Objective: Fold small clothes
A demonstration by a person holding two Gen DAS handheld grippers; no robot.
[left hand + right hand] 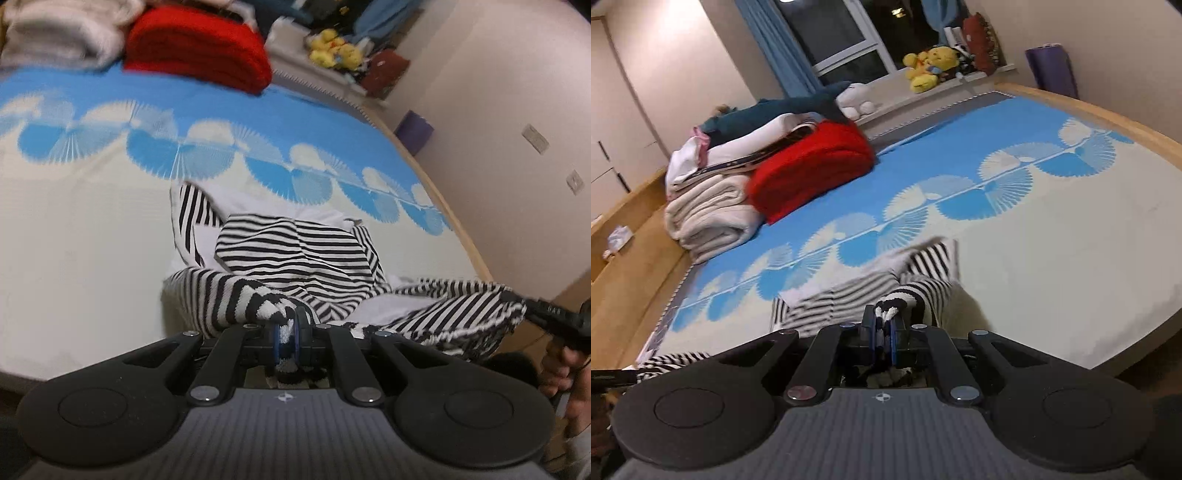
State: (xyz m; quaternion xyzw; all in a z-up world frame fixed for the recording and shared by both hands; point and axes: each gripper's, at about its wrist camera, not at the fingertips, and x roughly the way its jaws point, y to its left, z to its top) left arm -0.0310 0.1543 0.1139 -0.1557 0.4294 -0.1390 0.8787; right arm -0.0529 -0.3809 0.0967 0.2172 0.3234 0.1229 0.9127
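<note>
A black-and-white striped garment (pixel 295 254) is lifted by its near edge above the bed, its far part still draped on the mat. My left gripper (pixel 288 332) is shut on a bunched striped edge, cloth squeezed between the blue pads. In the left wrist view my right gripper's tip (pixel 532 306) shows at the right, clamping another corner, with a hand behind it. In the right wrist view my right gripper (pixel 884 325) is shut on a striped fold, and the striped garment (pixel 871 288) hangs away from it toward the bed.
The bed mat (pixel 1034 229) is cream with a blue fan pattern. A red folded blanket (pixel 812 170) and a stack of cream and white textiles (pixel 709 214) lie at the far end. Yellow plush toys (pixel 931 66) sit on the window ledge. A wooden bed frame (pixel 1108 114) borders the mat.
</note>
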